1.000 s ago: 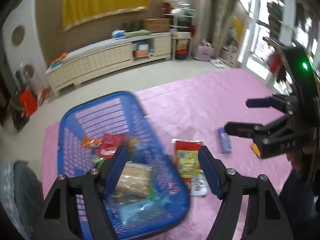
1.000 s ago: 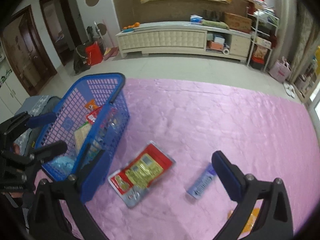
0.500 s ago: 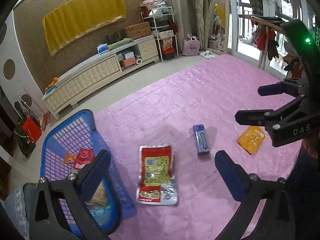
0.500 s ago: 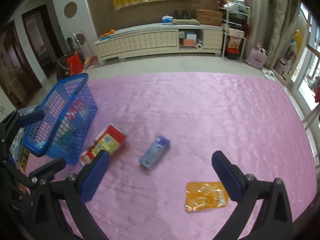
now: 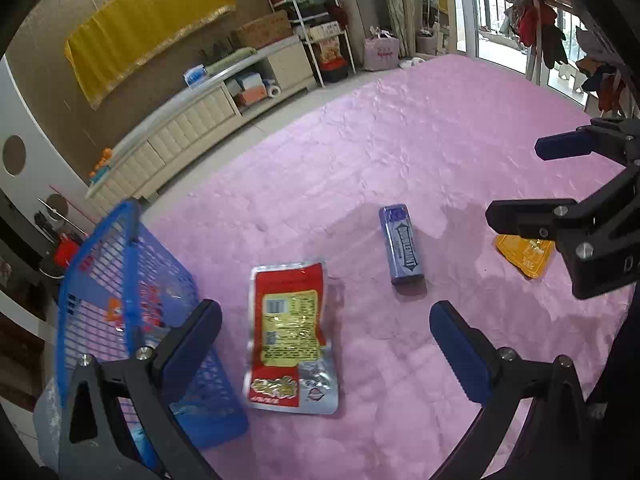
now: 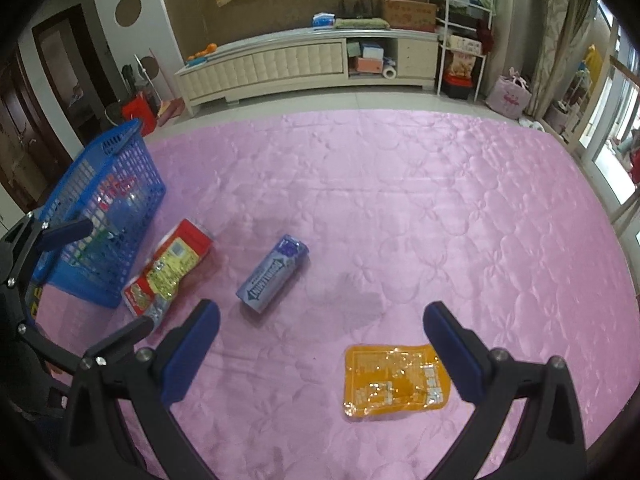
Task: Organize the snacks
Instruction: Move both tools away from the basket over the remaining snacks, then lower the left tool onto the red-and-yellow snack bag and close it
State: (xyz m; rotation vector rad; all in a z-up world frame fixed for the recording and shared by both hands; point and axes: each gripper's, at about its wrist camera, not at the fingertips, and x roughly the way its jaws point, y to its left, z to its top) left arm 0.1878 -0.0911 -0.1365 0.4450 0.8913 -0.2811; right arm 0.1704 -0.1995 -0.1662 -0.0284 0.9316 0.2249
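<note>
A blue plastic basket [image 5: 120,248] holding several snack packs stands at the left of the pink cloth; it also shows in the right wrist view [image 6: 100,184]. A red and yellow snack pouch [image 5: 290,336] lies flat beside it, also seen from the right wrist [image 6: 168,268]. A blue gum pack [image 5: 402,250] [image 6: 274,268] lies mid-cloth. An orange packet [image 6: 394,380] [image 5: 526,254] lies nearest the right gripper. My left gripper [image 5: 326,344] is open and empty above the pouch. My right gripper [image 6: 320,348] is open and empty, hovering over the orange packet.
The pink quilted cloth [image 6: 440,208] covers the work surface, with tiled floor beyond its far edge. A long cream cabinet [image 6: 304,64] and a shelf rack [image 6: 460,48] stand against the far wall. The right gripper shows at the right of the left wrist view [image 5: 560,184].
Both grippers have pulled back from the basket and swung right. The left one now sits over the pouch and the right one over the orange packet. Both stay open.
</note>
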